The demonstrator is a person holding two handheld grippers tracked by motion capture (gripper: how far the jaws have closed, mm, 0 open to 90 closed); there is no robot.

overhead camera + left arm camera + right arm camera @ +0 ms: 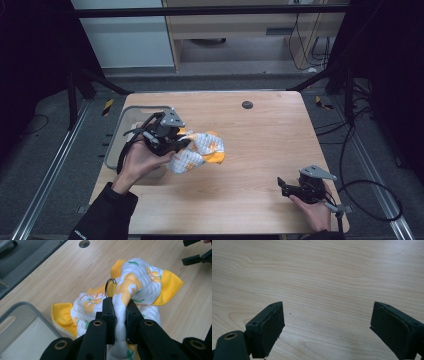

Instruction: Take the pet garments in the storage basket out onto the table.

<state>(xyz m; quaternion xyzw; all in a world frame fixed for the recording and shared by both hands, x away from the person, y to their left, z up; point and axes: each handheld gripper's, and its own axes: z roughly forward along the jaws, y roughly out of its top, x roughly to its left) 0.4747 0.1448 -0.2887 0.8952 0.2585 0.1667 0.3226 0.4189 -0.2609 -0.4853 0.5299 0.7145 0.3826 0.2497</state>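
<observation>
Black jaws of the left gripper (120, 315), low in its own view, were clenched on a fold of the quilted yellow-and-white cloth (140, 287), which lay crumpled left of centre on the wooden table (260, 150), beside the grey bin (122, 130). I judged the cloth was being carried to the bin; next it must be lifted over the rim. At lower right, the right gripper (282, 185) rested with its jaws wide apart and nothing between them.

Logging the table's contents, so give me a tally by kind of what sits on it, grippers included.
Quilted yellow-and-white cloth: 1
Grey bin: 1
Grippers: 2, left gripper shut on the cloth, right gripper open over bare table
Total: 4
</observation>
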